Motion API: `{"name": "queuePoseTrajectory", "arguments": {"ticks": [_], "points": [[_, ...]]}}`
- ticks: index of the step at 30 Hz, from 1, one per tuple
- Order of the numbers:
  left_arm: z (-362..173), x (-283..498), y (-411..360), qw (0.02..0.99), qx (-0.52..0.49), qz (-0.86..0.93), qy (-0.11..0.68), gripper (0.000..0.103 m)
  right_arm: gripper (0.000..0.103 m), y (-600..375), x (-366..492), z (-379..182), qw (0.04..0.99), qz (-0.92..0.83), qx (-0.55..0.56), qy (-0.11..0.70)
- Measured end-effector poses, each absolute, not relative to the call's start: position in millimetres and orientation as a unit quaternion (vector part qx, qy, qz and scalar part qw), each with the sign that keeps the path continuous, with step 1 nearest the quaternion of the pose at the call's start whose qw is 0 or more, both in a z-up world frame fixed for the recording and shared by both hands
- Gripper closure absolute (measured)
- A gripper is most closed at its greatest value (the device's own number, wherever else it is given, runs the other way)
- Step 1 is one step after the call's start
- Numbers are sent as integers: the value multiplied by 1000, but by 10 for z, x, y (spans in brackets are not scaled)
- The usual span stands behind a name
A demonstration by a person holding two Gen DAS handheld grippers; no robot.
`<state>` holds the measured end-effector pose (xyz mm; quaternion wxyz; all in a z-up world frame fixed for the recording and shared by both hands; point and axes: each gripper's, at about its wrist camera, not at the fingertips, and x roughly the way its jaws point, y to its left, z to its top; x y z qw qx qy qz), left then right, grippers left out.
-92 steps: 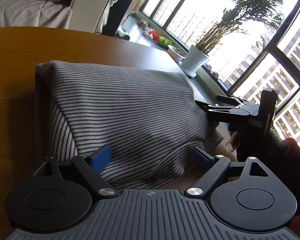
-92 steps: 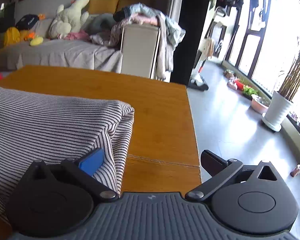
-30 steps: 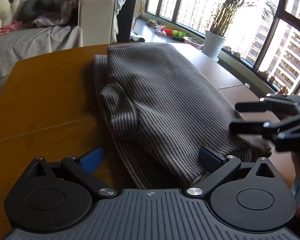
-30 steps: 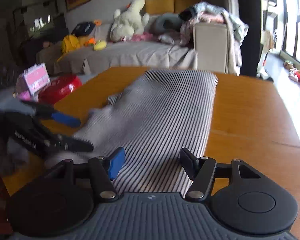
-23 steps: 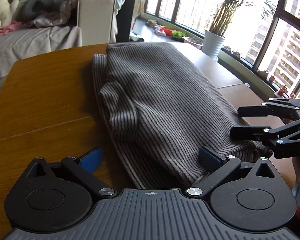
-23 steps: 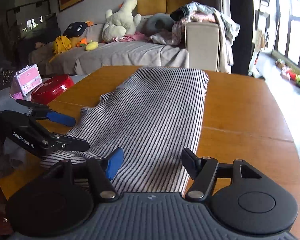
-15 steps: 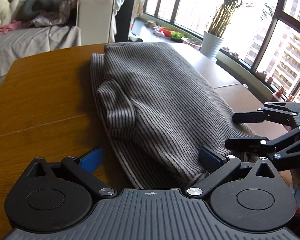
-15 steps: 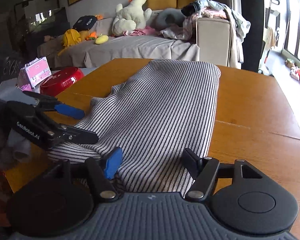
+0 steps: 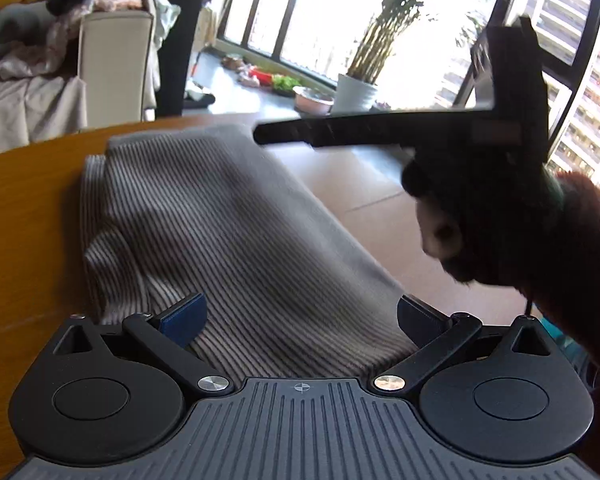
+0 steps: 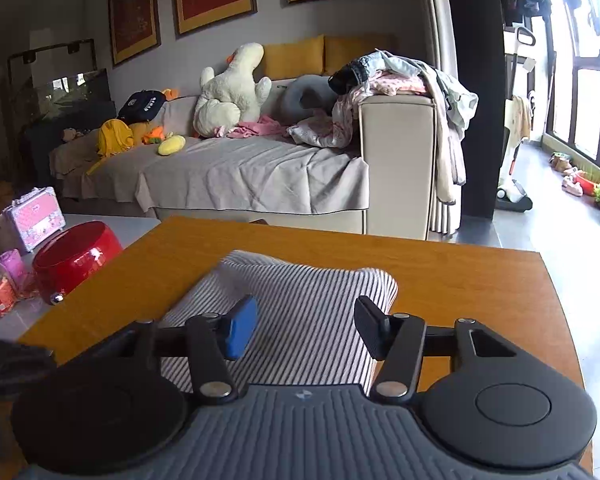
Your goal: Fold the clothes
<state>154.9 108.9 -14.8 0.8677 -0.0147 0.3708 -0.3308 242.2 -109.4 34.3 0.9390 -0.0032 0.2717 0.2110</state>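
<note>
Grippers, left [image 9: 300, 316] and right [image 10: 306, 330], are gaping empty over your striped sweater [image 9: 228, 240]; careless grabbing risks undoing folds.

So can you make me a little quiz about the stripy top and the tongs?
1. True or false: the left tongs are clamped shut on the stripy top.
2. What does the stripy top lie on? A) the sofa B) the wooden table C) the floor
3. Fill in: left of the table stands a big round ____ pot.

Key: 1 false, both tongs are open. 2 B. 3 red.
</note>
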Motion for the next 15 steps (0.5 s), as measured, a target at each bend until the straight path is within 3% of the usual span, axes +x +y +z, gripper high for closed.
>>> {"name": "queuePoseTrajectory", "arguments": {"ticks": [2, 4, 5, 15], "points": [[-228, 1515, 1048, 869, -3, -332, 367, 0, 47, -1090, 2700, 128, 925, 200, 17, 322], [-229, 1484, 1023, 870, 14, -332, 363, 0, 32, -1111, 2804, -76, 918, 190, 38, 347], [-228, 1493, 1027, 870, 13, -332, 364, 0, 31, -1117, 2773, -113, 921, 185, 43, 341], [-57, 1502, 1321, 883, -36, -311, 350, 0, 30, -1077, 1658, 308, 937, 233, 1, 260]]}}
